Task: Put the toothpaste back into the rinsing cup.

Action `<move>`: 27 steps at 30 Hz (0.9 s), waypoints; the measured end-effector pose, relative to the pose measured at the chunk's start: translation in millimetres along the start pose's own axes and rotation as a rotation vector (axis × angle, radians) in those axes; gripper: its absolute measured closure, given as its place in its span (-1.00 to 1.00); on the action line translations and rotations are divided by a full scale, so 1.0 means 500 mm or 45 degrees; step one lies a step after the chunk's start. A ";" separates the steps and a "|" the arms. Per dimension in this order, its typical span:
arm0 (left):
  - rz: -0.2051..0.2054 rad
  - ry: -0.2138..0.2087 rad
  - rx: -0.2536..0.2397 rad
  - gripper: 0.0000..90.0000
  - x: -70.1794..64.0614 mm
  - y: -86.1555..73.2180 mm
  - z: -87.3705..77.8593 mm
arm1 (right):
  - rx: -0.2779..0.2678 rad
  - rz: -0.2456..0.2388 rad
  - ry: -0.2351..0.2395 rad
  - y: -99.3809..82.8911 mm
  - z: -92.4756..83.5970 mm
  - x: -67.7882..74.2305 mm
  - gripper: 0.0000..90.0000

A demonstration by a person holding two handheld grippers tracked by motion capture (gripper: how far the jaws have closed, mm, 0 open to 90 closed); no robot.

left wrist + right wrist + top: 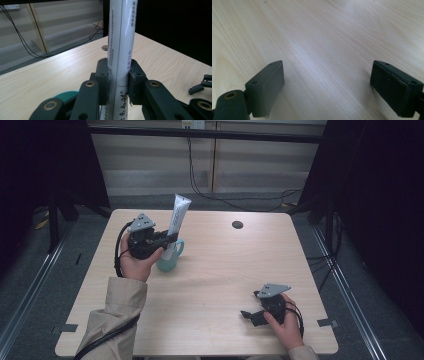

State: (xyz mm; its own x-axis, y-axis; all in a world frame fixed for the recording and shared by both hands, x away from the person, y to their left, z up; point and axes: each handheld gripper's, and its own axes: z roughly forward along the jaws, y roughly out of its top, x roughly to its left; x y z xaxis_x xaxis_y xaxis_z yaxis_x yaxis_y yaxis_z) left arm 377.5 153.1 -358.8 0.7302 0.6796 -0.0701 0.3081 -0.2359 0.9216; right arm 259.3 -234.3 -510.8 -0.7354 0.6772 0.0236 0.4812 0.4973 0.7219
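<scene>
A: Left gripper point(167, 239) — jaws closed tight on the tall white plastic tube with printed lettering point(176, 222). In the left gripper view both pads press its sides, the tube point(121, 47) running straight up between them.

B: And where does the tube sit?

A: Upright, leaning slightly, its lower end at the small teal mug with a handle point(169, 258) near the table's left rear. Whether the end rests inside the mug or hangs just above the rim, I cannot tell — the gripper covers that spot.

B: Right side?

A: Right gripper point(249, 316) low over the near right of the table, jaws spread wide, holding nothing; bare wood between them point(324, 82).

B: Progress?

A: My judgement: the tube is at the mug, the grip not yet let go. Left to do — release and draw clear without tipping the mug.

B: Surface, room?

A: Pale wood-grain tabletop point(220, 270), round dark cable hole point(237, 224) toward the back. Grey carpet floor, pale panelled wall with black cables point(200, 185) hanging, dark curtains either side, a black bar across the top.
</scene>
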 end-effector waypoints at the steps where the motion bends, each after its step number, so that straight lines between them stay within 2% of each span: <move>1: -0.002 0.009 -0.002 0.66 0.001 0.001 0.000 | 0.000 0.000 0.000 0.000 0.000 0.000 -0.75; 27: -0.058 0.071 -0.045 0.66 0.043 0.014 0.019 | -0.001 -0.001 -0.001 0.000 0.000 0.000 -0.75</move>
State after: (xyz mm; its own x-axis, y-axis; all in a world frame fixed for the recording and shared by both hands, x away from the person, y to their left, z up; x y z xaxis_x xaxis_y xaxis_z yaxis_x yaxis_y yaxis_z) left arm 401.0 159.6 -357.5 0.6806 0.7268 -0.0922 0.3182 -0.1799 0.9308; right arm 259.3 -234.2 -510.9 -0.7355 0.6771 0.0226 0.4801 0.4973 0.7226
